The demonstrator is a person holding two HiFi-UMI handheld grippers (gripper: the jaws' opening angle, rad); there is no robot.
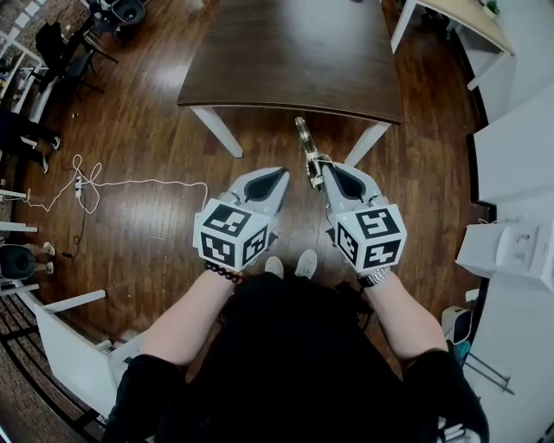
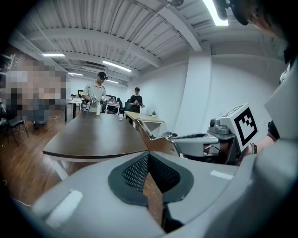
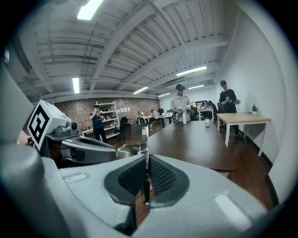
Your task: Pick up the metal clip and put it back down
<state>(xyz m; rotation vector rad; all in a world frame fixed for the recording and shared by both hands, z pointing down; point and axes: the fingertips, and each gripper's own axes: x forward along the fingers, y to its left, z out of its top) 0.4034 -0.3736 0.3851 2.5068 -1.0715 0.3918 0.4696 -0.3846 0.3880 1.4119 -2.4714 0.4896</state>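
The metal clip (image 1: 306,149) is a long shiny strip, held in the air just short of the near edge of the dark wooden table (image 1: 294,52). My right gripper (image 1: 327,170) is shut on its near end. In the right gripper view the clip (image 3: 146,148) shows edge-on between the closed pads, pointing at the table (image 3: 195,144). My left gripper (image 1: 275,176) hangs beside it on the left, shut with nothing in it. From the left gripper view, past its own closed tip (image 2: 149,156), the clip (image 2: 148,134) sticks out of the right gripper (image 2: 173,136).
A white cable (image 1: 112,183) lies on the wood floor at left. White table legs (image 1: 216,130) stand below the table's near edge. A white desk (image 1: 467,22) and white units (image 1: 511,247) stand at right. Two people (image 3: 180,108) stand at the table's far end.
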